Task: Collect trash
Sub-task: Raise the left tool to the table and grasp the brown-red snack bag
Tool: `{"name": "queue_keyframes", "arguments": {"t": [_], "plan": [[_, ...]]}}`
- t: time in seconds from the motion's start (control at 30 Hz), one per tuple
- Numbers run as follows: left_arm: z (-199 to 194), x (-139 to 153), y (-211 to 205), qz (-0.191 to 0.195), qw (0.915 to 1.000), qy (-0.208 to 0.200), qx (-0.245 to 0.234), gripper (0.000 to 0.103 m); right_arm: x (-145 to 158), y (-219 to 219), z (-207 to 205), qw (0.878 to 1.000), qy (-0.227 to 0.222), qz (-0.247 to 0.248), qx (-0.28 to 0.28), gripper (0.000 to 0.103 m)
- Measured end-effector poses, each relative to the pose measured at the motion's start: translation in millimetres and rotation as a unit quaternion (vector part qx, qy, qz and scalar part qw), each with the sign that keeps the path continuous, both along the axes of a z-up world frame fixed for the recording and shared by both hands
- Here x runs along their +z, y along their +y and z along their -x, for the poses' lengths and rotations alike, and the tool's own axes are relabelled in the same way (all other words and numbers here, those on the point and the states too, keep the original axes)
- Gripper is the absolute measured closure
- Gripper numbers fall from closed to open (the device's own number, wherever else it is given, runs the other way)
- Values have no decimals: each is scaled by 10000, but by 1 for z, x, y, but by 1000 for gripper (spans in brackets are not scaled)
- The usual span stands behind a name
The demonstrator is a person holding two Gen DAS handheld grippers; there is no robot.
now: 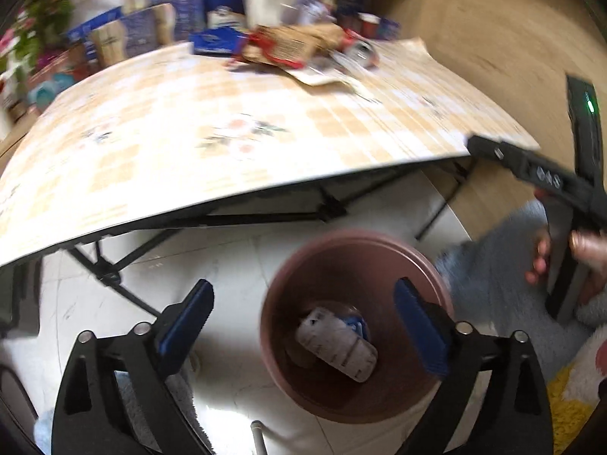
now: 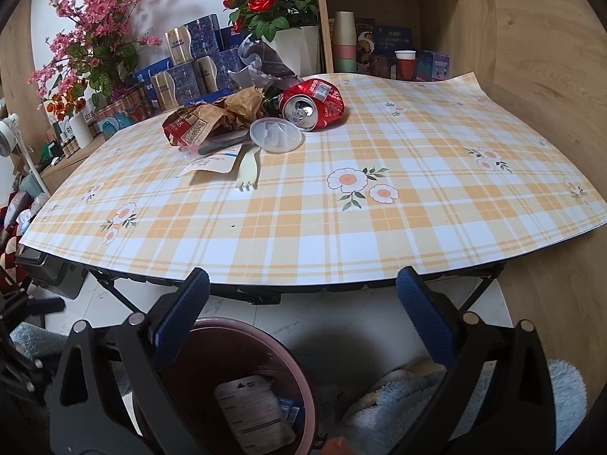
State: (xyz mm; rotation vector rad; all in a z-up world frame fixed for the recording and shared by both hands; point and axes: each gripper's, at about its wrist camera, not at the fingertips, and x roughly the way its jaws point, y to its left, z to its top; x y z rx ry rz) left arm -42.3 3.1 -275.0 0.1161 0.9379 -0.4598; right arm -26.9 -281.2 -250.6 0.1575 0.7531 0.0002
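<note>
Trash [image 2: 265, 121] litters the plaid table [image 2: 379, 235]; both hand-held grippers [image 1: 303, 318] [image 2: 303, 318] gape empty.

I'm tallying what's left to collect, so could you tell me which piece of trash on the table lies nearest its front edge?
The pale plastic fork; the clear lid, red can and crumpled brown bag lie farther back.

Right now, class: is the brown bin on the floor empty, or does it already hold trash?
Not empty. The brown bin holds a pale printed packet at its bottom, with something blue beside it; the open left gripper hangs above it.
</note>
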Motion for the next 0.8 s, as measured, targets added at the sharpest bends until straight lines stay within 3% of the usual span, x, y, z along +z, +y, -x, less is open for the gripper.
{"name": "queue_keyframes", "arguments": {"t": [0.13, 0.37, 0.63, 0.8], "plan": [[-8, 0, 13, -26, 9990, 11, 456, 6, 0, 1, 0, 10000, 5, -40, 66, 6], [-12, 2, 18, 37, 9983, -11, 582, 6, 0, 4, 1, 9996, -52, -162, 231, 6], [-11, 15, 34, 476, 9953, -248, 808, 6, 1, 8, 0, 9988, -96, -264, 408, 6], [-14, 35, 48, 950, 9884, -686, 963, 6, -2, 11, -4, 9983, -77, -319, 478, 6]]}}
